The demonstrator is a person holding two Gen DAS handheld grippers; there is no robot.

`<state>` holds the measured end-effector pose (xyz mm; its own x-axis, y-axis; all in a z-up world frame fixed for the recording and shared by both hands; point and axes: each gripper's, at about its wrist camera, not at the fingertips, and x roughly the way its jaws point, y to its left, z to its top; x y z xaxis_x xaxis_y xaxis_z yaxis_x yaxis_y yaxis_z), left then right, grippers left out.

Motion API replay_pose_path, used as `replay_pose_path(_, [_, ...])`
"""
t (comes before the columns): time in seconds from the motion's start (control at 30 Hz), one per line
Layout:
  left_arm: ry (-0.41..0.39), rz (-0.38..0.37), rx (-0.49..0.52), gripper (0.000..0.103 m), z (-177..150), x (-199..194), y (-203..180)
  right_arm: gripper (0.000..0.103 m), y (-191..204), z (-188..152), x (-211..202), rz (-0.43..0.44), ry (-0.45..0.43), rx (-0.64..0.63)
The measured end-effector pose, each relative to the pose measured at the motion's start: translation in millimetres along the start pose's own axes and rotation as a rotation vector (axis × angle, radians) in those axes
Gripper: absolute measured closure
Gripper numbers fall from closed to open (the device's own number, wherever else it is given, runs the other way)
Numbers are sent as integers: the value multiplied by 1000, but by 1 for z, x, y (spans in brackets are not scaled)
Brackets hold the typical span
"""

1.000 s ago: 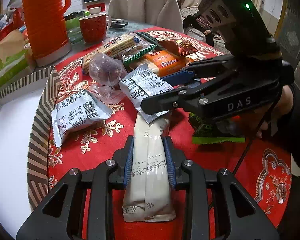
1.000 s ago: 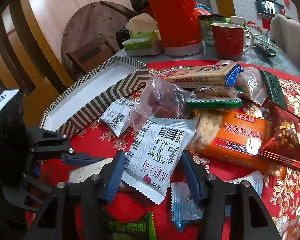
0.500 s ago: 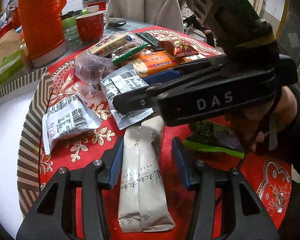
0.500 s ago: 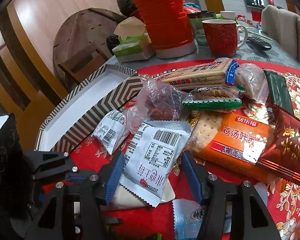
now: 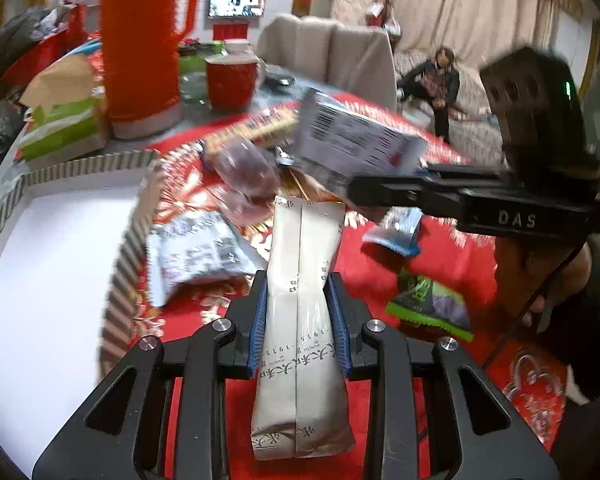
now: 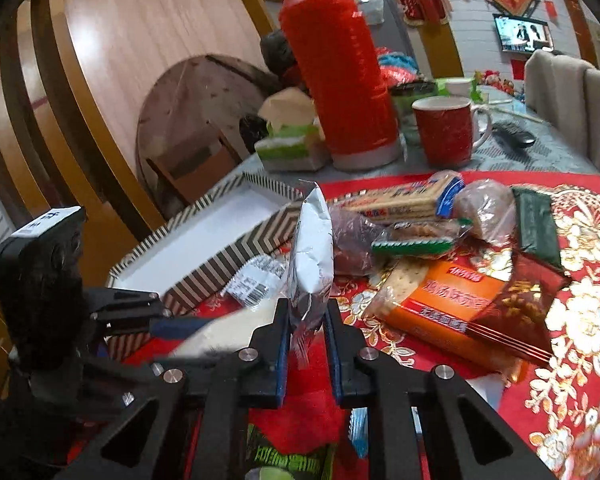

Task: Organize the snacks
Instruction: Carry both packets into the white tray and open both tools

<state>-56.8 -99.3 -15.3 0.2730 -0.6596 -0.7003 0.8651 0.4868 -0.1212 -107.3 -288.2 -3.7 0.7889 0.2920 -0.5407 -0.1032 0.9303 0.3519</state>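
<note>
Snack packets sit gripped beside the striped tray (image 5: pixel 132 240): left gripper (image 5: pixel 299 320) clamps a beige packet (image 5: pixel 302 280), right gripper (image 6: pixel 306 332) pinches a silver packet (image 6: pixel 310 256).

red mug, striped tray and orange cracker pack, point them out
red mug (image 6: pixel 448 136), right wrist view, front of body
striped tray (image 6: pixel 236 252), right wrist view, near chevron wall
orange cracker pack (image 6: pixel 452 300), right wrist view, printed face
</note>
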Motion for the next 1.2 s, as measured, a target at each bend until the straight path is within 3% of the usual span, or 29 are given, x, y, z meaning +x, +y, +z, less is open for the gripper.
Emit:
replay_pose_path(0.2, [-109,1,-151,75,5,-34,36,88,3,10,-10,49,-17,42])
replay_pose_path(0.3, [-193,55,-286,75,5,-55,67,88,14,21,1,75,33,54])
replay_pose_path(0.4, [-223,172,-392,75,-5,-69,96,88,39,39,24,96,115,39])
replay_pose_path(0.6, [-182,405,-463,75,-18,-70,119,88,93,57,84,74,225,-42])
replay_pose_path(0.73, [-150,473,-479,75,-30,-64,124,88,111,58,123,55,258,-67])
replay_pose_path(1.03, [-121,494,-543,74,-33,-61,136,87,120,62,175,33,326,-81])
replay_pose_path(1.2, [-124,496,-556,69,-34,-63,137,80,107,62,166,34,313,-46])
